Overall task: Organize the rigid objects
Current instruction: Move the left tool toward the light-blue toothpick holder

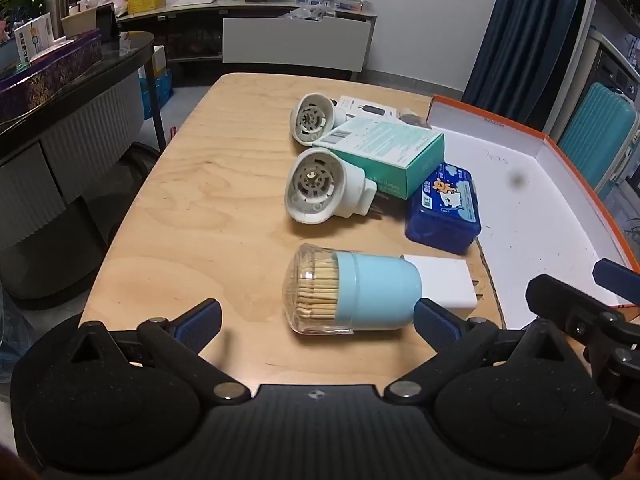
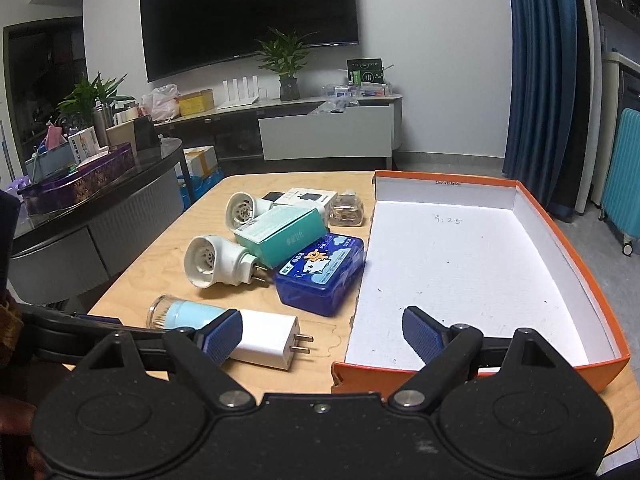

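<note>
A toothpick jar [image 1: 348,290] with a light-blue body and clear cap lies on its side on the wooden table [image 1: 192,208], just ahead of my open left gripper [image 1: 318,318]. Behind the jar lie a white charger [image 1: 444,282], a blue tin [image 1: 446,208], a teal box [image 1: 384,152] and two white plug-in devices [image 1: 320,188]. In the right wrist view my right gripper [image 2: 322,332] stands open over the near corner of the orange box lid [image 2: 576,248]. Its left finger hangs over the white charger [image 2: 268,338]. The lid's white inside holds nothing.
A small clear jar [image 2: 346,212] and a white carton [image 2: 306,196] sit at the table's far side. A dark counter [image 1: 72,92] with clutter stands to the left, a TV cabinet [image 2: 324,132] behind, a blue curtain [image 2: 544,80] and teal suitcase [image 1: 596,132] to the right.
</note>
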Motion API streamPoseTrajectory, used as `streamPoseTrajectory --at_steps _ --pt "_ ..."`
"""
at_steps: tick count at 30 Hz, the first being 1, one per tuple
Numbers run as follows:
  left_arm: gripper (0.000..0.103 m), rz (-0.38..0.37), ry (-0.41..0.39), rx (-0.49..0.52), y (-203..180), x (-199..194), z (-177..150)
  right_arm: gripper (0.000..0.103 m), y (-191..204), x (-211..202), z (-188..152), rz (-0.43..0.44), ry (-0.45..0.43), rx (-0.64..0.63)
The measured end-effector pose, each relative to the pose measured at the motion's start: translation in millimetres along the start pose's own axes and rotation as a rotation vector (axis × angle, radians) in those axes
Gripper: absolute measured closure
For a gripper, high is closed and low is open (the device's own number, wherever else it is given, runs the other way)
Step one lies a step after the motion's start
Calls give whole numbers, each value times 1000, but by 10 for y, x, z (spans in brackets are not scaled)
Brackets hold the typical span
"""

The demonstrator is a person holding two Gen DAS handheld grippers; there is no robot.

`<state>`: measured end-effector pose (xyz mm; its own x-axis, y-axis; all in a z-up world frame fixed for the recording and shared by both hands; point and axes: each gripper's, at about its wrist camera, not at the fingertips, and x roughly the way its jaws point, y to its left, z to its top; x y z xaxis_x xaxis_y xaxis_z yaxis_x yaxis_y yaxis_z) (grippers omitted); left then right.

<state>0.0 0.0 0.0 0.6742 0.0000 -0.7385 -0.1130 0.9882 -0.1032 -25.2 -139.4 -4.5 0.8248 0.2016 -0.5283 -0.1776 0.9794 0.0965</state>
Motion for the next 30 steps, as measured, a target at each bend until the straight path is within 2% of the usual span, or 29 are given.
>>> streamPoseTrajectory --at_steps 11,30 --pt "0 23 -2 35 -76 -38 -31 1 14 6 -14 -10 5 0" --pt "0 37 8 36 -95 71 14 1 9 10 -9 -13 14 3"
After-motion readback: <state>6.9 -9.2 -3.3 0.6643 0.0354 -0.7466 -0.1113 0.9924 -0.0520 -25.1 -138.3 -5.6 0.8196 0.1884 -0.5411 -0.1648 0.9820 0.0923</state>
